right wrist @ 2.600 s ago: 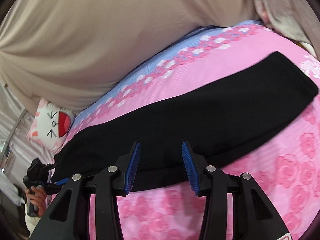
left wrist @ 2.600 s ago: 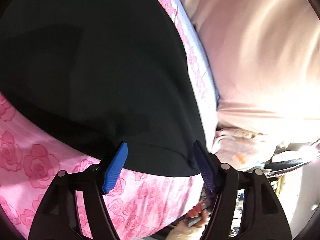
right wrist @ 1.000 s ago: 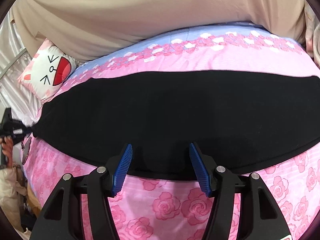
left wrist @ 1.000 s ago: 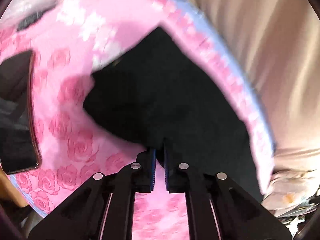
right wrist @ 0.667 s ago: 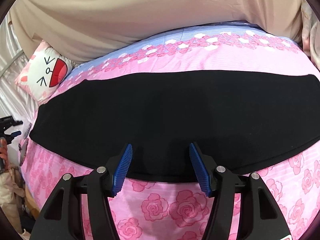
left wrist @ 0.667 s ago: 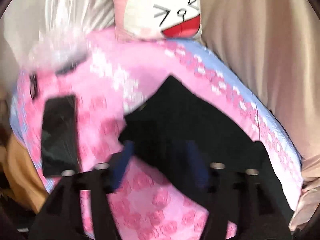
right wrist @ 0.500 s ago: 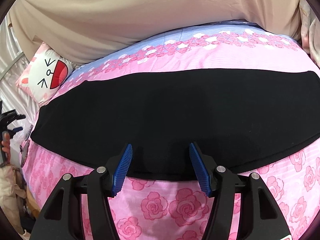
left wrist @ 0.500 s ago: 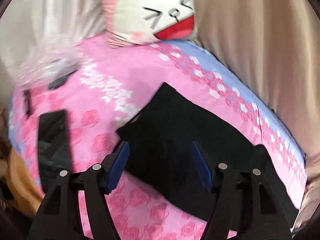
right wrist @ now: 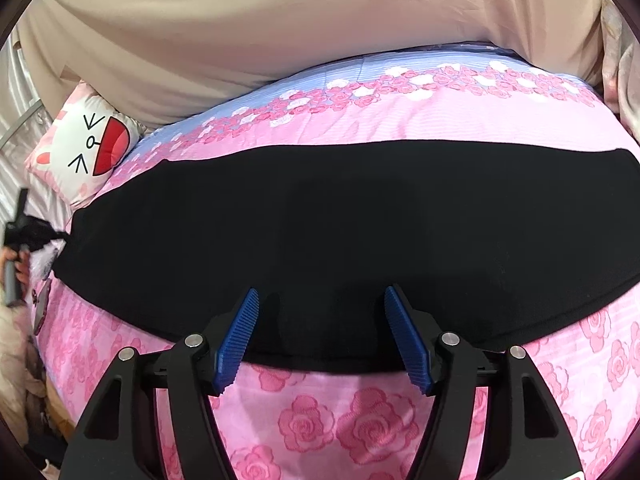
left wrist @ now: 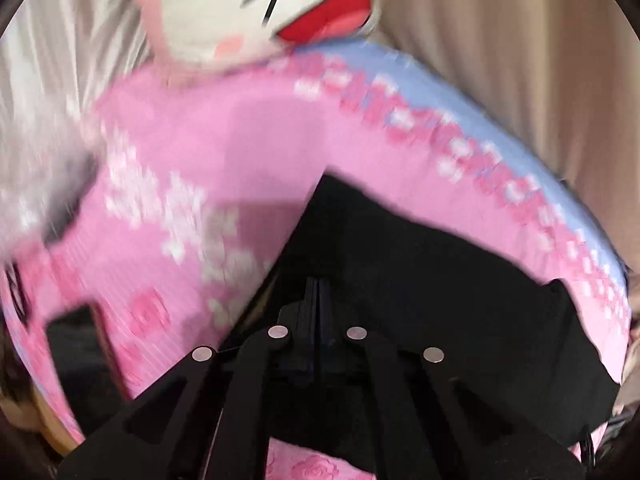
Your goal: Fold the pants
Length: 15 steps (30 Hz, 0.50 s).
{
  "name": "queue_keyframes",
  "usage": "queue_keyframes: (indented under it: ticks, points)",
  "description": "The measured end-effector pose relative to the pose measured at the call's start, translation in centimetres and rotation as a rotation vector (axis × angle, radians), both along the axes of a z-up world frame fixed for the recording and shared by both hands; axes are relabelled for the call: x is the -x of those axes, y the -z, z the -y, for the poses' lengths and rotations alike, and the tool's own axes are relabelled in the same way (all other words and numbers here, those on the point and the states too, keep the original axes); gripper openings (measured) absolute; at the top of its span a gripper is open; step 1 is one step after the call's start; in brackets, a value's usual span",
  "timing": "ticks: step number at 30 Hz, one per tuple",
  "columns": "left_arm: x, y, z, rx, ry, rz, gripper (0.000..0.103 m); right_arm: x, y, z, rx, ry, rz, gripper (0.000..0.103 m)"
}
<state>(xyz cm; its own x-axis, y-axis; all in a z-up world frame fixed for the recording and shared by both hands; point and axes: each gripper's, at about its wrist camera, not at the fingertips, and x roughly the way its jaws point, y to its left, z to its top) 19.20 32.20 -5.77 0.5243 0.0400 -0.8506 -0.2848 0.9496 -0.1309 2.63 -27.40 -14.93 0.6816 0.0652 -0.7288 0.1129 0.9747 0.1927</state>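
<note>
1. Left wrist view: left gripper [left wrist: 319, 308] jaws are clamping the black pants [left wrist: 440, 280] at one end, near a cartoon pillow [left wrist: 256, 4]
2. Right wrist view: right gripper [right wrist: 322, 336] jaws are gaping above pants lying lengthwise on the rose-print bed [right wrist: 360, 420]

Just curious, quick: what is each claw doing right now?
Left gripper: shut on the black pants.
Right gripper: open, holding nothing, over the pants' near edge.
</note>
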Motion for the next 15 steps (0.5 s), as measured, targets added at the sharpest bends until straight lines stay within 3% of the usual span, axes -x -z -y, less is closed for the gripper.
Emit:
queue_keyframes:
  ticks: [2, 4, 5, 6, 7, 10, 11, 12, 14, 15]
  points:
    - [0.3, -1.5, -0.1, -0.072, -0.009, 0.015, 0.006, 0.0, 0.0, 0.0, -0.004, 0.002, 0.005, 0.065]
    - [0.7, -1.4, -0.8, -0.093, -0.021, -0.007, 0.032, 0.0, 0.0, 0.2, -0.013, 0.004, 0.009, 0.065]
    - [0.7, -0.9, -1.1, -0.082, -0.023, -0.018, 0.070, 0.0, 0.1, 0.3, -0.019, 0.004, 0.010, 0.065]
    - [0.8, 0.0, -1.5, -0.063, -0.024, -0.034, 0.083, 0.0, 0.1, 0.3, -0.022, 0.004, 0.010, 0.065]
    - [0.9, 0.8, -1.5, -0.053, -0.016, -0.037, 0.085, -0.1, 0.1, 0.3, -0.023, 0.003, 0.009, 0.065]
    - [0.2, 2.9, -0.9, 0.017, 0.058, -0.056, 0.085, -0.3, 0.1, 0.1, -0.007, -0.007, 0.004, 0.069]
    - [-0.1, 3.3, -0.7, 0.051, 0.082, -0.058, 0.071, -0.3, 0.1, -0.2, 0.005, -0.011, 0.001, 0.071]
    - [-1.0, 4.0, -0.4, 0.096, 0.126, -0.078, 0.034, -0.4, 0.1, -0.3, 0.013, -0.013, 0.000, 0.072]
    - [-2.2, 4.2, -0.1, 0.064, 0.152, -0.110, 0.006, -0.4, 0.1, -0.4, 0.016, -0.014, 0.000, 0.072]
    - [-2.8, 3.1, 0.2, 0.055, 0.189, -0.104, 0.003, -0.3, 0.1, -0.3, 0.011, -0.013, 0.002, 0.072]
